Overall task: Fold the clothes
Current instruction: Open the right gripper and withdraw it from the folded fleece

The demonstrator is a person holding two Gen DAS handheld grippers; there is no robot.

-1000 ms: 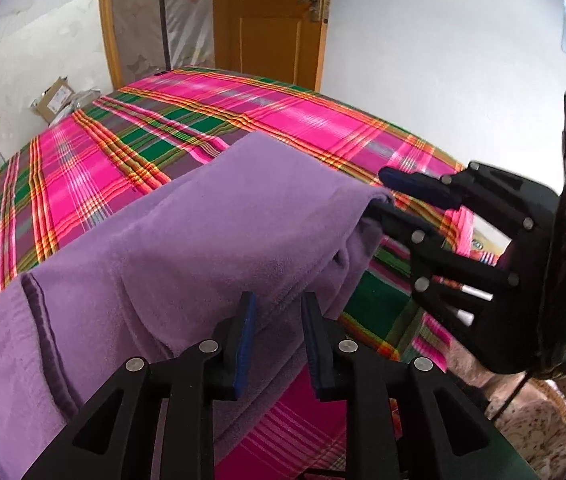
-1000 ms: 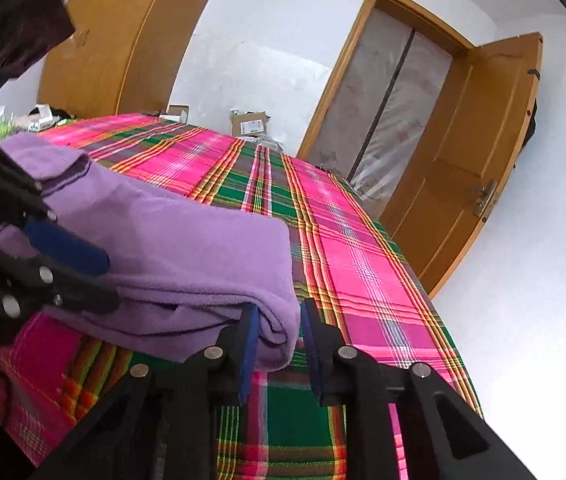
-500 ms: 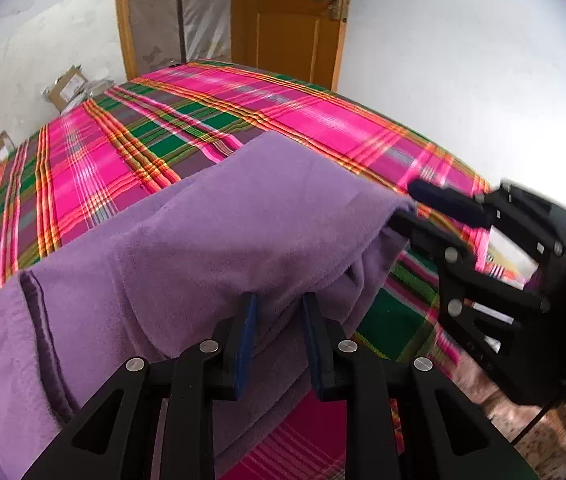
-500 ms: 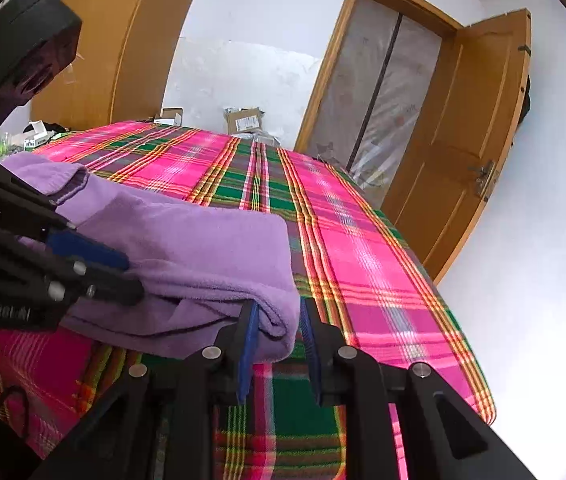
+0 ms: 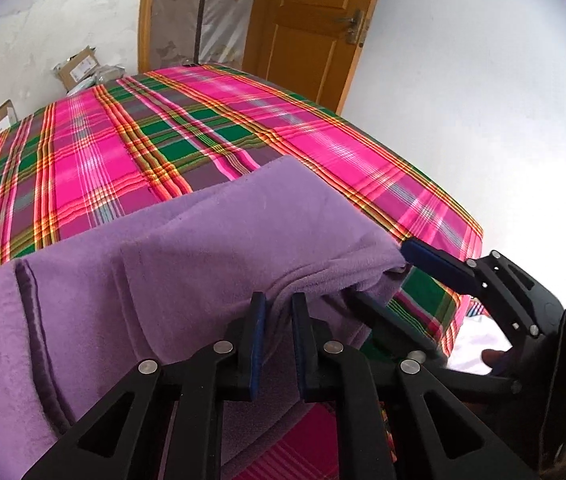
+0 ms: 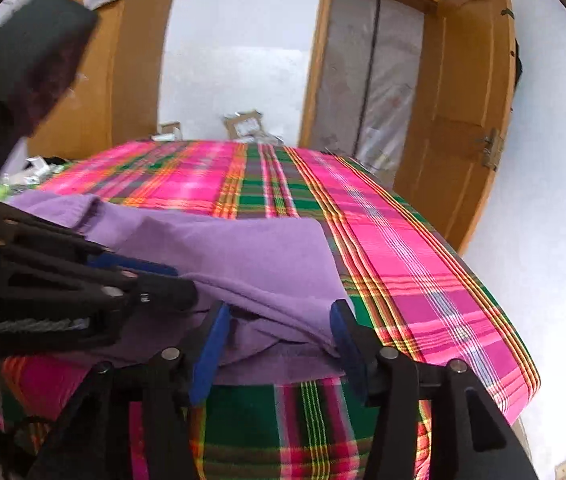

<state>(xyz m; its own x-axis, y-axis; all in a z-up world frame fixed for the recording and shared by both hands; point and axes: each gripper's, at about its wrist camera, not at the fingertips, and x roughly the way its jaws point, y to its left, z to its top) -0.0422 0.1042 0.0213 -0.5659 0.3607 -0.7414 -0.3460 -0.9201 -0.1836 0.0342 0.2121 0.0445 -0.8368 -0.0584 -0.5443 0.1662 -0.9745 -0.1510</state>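
The right tongs (image 6: 279,340) have just let go. Half a second back they were pinched tight on the corner of the purple fleece garment (image 5: 211,248); now the jaws stand wide apart, with the folded corner of the fleece (image 6: 251,264) lying loose between the blue pads. The left tongs (image 5: 277,328) haven't changed: jaws close together, clamped on a ridge of the fleece's near edge, same as a second ago.

The garment sits on the bed with the pink and green plaid bedspread (image 5: 131,148), right ahead of both tongs at the near edge. It's already doubled over: from the right wrist view the top layer lies flat over a lower layer that bunches out underneath, just in front of the open jaws. From the left wrist view the right tongs (image 5: 387,284) show off to the right, straddling the same corner, one blue pad above the cloth and the other finger underneath.

My read is that this fold has been laid down and the right side is done with that corner, with the left probably letting go next. Can't tell whether more folds are needed, since the far left of the garment runs out of view.
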